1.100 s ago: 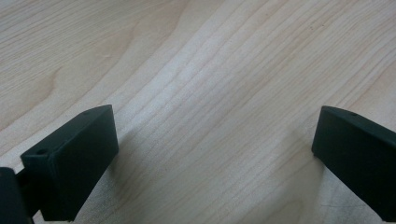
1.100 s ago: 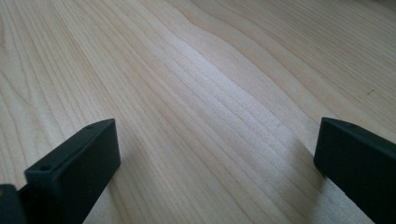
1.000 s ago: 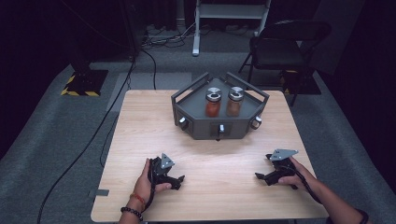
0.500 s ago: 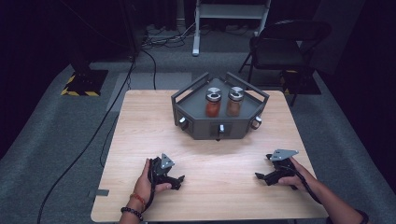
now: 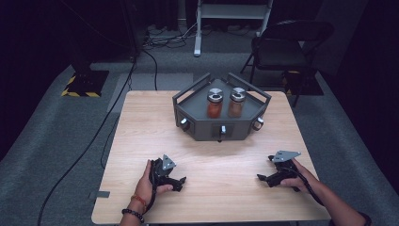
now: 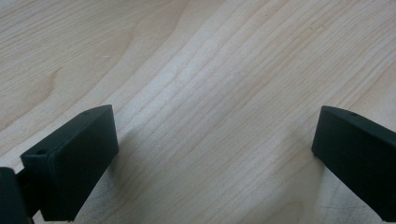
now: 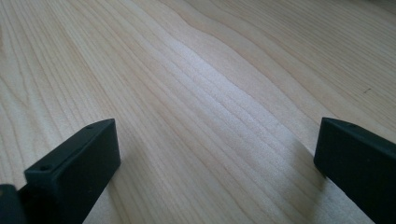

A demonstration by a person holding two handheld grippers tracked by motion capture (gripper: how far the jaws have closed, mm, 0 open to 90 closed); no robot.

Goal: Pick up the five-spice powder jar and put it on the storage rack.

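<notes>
Resting both grippers on wooden table (image 5: 211, 141), near edge. I note left gripper (image 5: 178, 182) jaws spread wide, nothing between, bare wood beneath. Right gripper (image 5: 263, 179) likewise released, empty. Grey tray (image 5: 207, 128) sits at far side of table, well apart from both. Inside it, orange jar (image 5: 214, 103) and brown jar (image 5: 236, 102) stand upright, side by side, metal lids on.
</notes>
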